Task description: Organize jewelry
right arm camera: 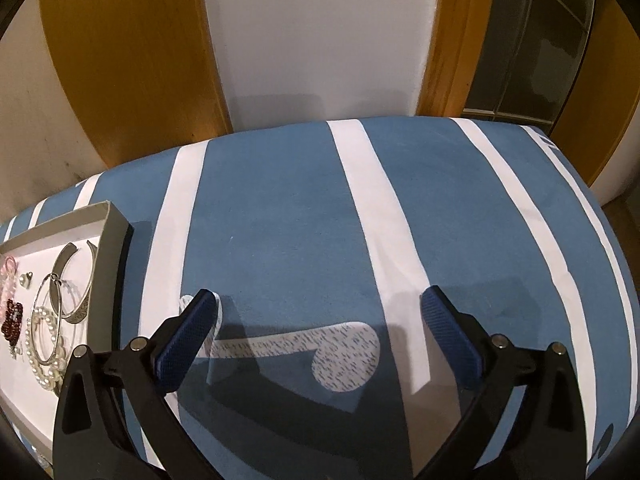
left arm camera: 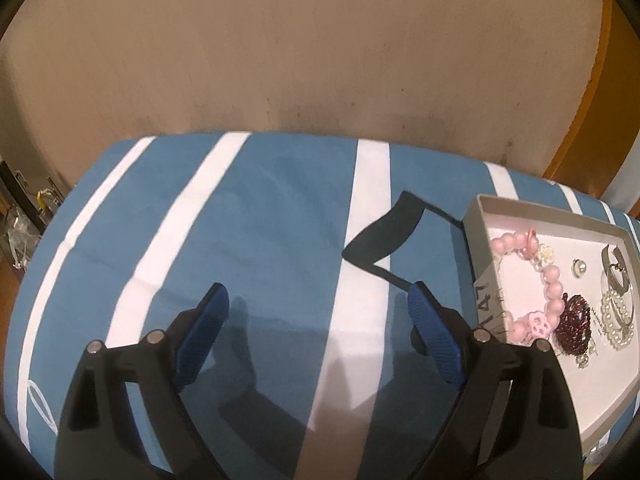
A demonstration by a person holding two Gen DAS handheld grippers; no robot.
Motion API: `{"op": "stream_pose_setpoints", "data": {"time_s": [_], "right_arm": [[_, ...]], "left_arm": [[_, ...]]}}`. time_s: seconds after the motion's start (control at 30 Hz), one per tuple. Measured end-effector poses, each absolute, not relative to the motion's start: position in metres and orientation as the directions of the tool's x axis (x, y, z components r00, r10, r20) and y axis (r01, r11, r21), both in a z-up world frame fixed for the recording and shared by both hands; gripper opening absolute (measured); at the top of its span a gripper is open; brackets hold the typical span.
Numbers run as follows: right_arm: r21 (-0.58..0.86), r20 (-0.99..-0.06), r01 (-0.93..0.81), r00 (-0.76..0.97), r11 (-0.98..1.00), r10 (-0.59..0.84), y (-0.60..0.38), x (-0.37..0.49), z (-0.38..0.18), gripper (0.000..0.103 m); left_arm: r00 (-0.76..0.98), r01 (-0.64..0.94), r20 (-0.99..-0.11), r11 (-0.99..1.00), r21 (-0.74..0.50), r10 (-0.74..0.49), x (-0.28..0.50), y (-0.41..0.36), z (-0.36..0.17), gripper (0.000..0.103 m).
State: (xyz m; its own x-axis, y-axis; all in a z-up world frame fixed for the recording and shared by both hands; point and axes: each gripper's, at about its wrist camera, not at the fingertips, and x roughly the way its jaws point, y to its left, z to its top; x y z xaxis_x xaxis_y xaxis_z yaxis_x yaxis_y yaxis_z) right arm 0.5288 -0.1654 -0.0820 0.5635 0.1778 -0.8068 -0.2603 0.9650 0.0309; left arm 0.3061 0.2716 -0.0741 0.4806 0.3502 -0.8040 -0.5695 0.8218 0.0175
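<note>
Both grippers hover over the blue-and-white striped cloth (right arm camera: 288,220) with nothing between their fingers. Left gripper (left arm camera: 318,312) has its blue-padded jaws spread wide, its right finger just beside the grey jewelry box (left arm camera: 478,240). Right gripper (right arm camera: 320,312) is equally wide apart, with the box off to its left. Inside the box lie a pink bead bracelet (left arm camera: 550,280), a dark red bead cluster (left arm camera: 576,316), a pearl bracelet (right arm camera: 44,344), a silver hoop (right arm camera: 48,320) and a silver cuff (right arm camera: 82,276).
</note>
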Motion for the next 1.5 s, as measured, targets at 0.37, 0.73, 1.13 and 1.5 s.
{"op": "stream_pose_setpoints", "data": {"time_s": [0.37,0.73,1.13,1.5], "right_arm": [[0.031,-0.807,-0.260,0.563,0.965,0.177,-0.1651,0.5293,-0.0823,0.102],[0.031,-0.808,-0.259,0.562,0.965,0.177,-0.1652,0.5291,-0.0823,0.102],[0.031,-0.808,-0.259,0.562,0.965,0.177,-0.1653,0.5287,-0.0828,0.102],[0.031,-0.808,-0.259,0.562,0.965,0.176,-0.1652,0.5287,-0.0827,0.102]], "left_arm": [[0.464,-0.554,-0.821,0.832,0.023,0.332,0.3143,0.2728,-0.0775,0.101],[0.464,-0.554,-0.821,0.832,0.023,0.332,0.3144,0.2733,-0.0782,0.101],[0.465,-0.554,-0.821,0.832,0.023,0.332,0.3151,0.2732,-0.0783,0.101],[0.465,-0.554,-0.820,0.832,0.023,0.333,0.3152,0.2730,-0.0784,0.101]]}}
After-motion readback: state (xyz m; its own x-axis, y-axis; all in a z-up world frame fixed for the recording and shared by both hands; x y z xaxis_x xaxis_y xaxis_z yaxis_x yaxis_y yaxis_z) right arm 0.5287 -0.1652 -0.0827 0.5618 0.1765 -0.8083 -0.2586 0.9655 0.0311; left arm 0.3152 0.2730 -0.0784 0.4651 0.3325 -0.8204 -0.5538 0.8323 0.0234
